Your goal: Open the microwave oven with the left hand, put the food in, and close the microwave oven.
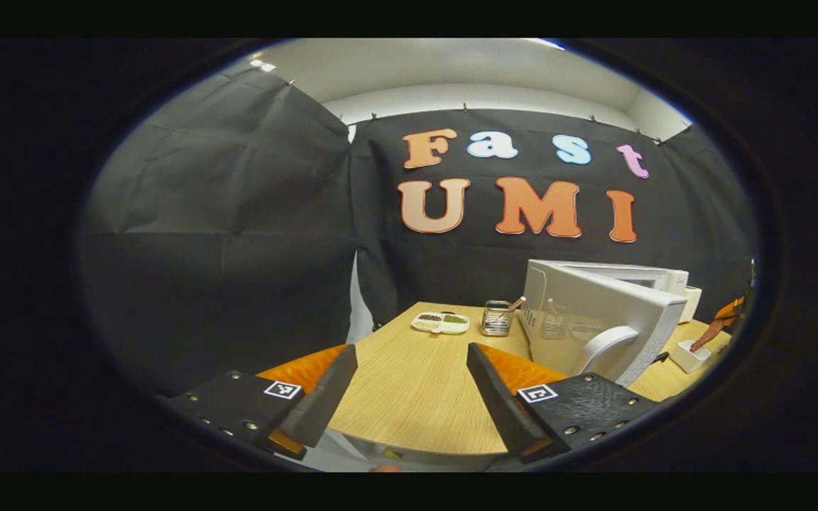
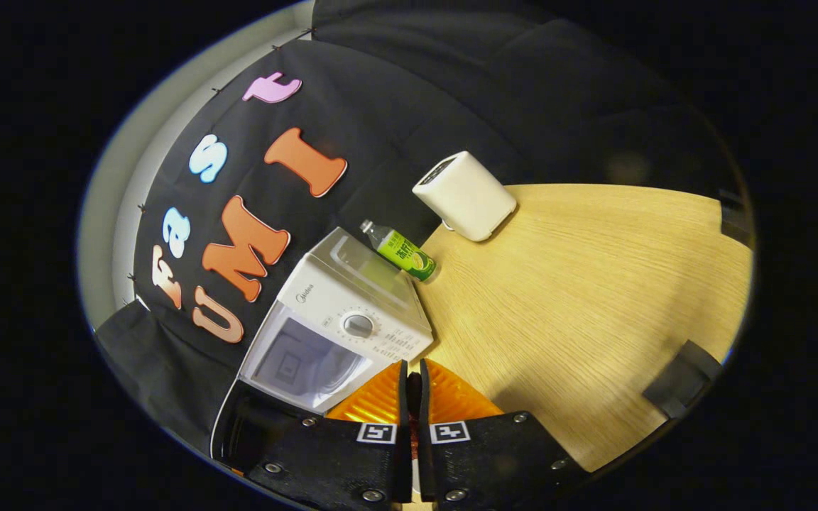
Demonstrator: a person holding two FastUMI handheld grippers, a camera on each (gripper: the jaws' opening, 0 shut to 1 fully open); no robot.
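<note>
Microwave oven (image 1: pixel 604 312): I see it on the right part of the counter, door swung wide toward my left gripper, its curved handle (image 1: pixel 604 344) facing me. In the right gripper view (image 2: pixel 341 323) the cavity looks lit and I can make out nothing inside.
Counter (image 1: pixel 416 383): pale wood, bare in front of my left gripper; the oven, a white box-like appliance (image 2: pixel 464 195) and a green-labelled bottle (image 2: pixel 402 252) stand toward the back.
Left gripper (image 1: pixel 412 387): released, fingers spread wide with only counter between them, near the door handle but not touching it.
Right gripper (image 2: pixel 412 397): fingers clenched almost together; something thin and dark shows in the slit, and I cannot tell what it is or whether it is truly gripped.
Food: a white divided dish (image 1: pixel 440 323) with dark and green portions sits far back on the counter beside a wire holder (image 1: pixel 497 318), well apart from both grippers.
Stage: I judge the door opened and loading not yet done.
Risks: the open door stands between the dish and the cavity, so a carry could clip it; a shallow dish may tilt and spill in a two-finger pinch; reaching past could knock the wire holder or a small white cup (image 1: pixel 689 355) by the oven.
</note>
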